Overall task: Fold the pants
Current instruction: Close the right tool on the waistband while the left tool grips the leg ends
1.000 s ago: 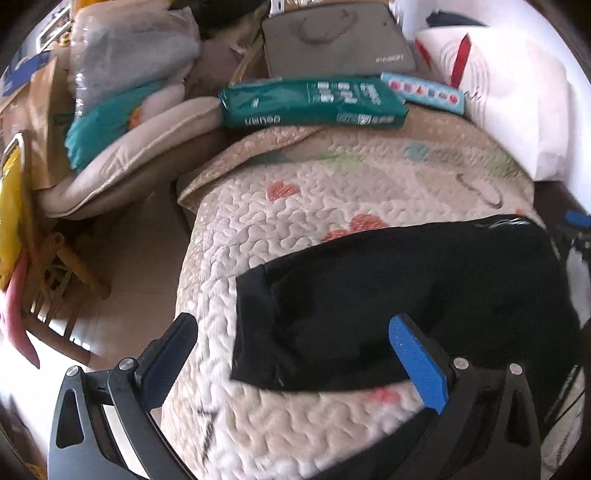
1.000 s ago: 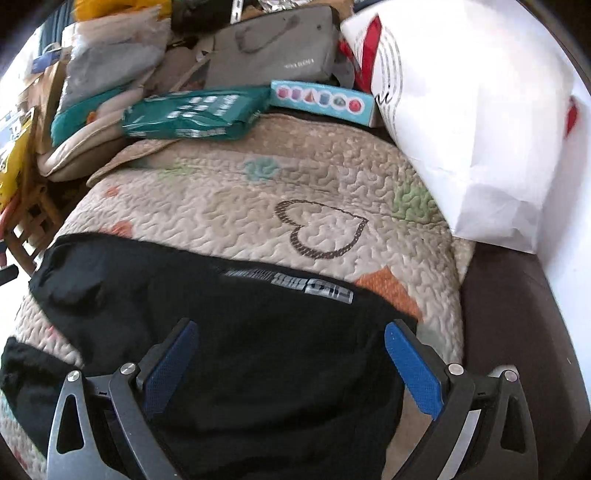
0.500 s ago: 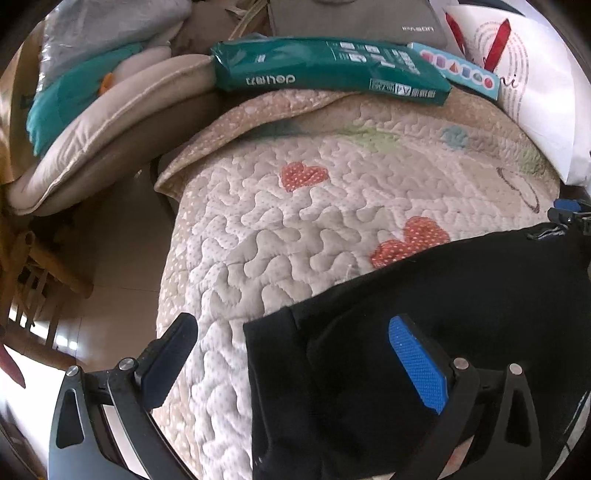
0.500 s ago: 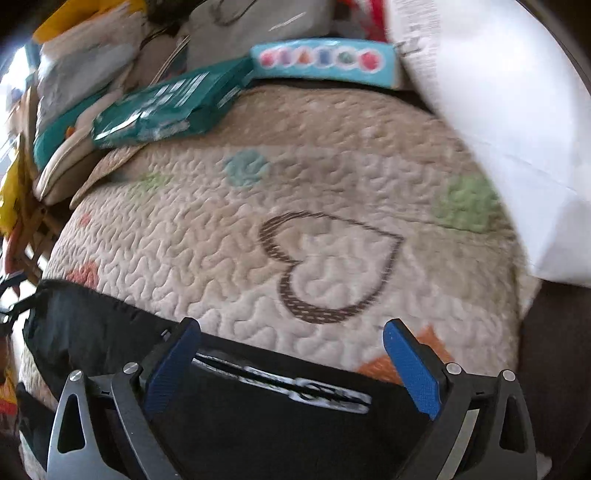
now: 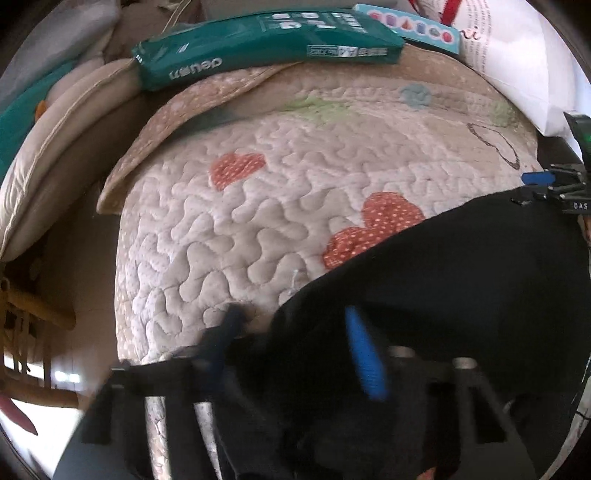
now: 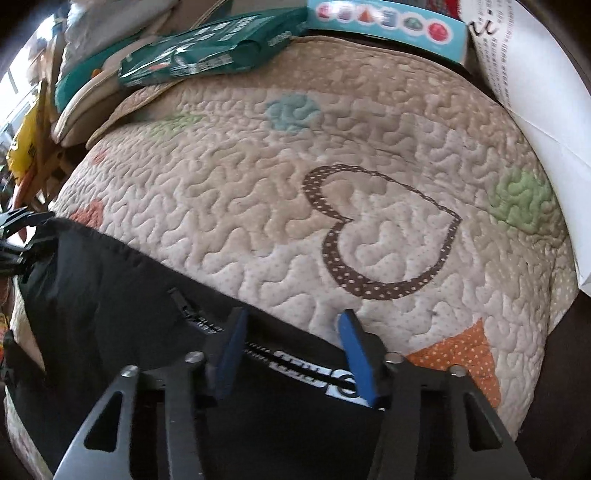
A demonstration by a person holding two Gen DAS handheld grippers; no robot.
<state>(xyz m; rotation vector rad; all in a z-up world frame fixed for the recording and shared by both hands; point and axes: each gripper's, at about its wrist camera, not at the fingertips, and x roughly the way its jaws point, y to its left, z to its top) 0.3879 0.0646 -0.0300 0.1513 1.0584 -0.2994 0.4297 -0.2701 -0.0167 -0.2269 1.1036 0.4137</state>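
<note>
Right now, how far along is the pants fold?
Done: the black pants lie spread on the quilt. In hand: both tongs straddle the far edge, the right tongs at the printed waistband, the left tongs at the other end; neither has pinched cloth yet, and the left view is blurred. Left: grip, lift and make the fold itself.

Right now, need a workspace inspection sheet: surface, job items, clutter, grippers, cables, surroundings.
Surface: quilted cover with heart patches.
Job's things: black pants spread along the near edge, printed waistband at the right gripper.
Clutter: green pack, light-blue box, white paper bag along the far side.
Grippers: left gripper and right gripper both partly closed, straddling the pants' edge.
Cables: nothing seen.
Surroundings: cushions, wooden chair at left.
</note>
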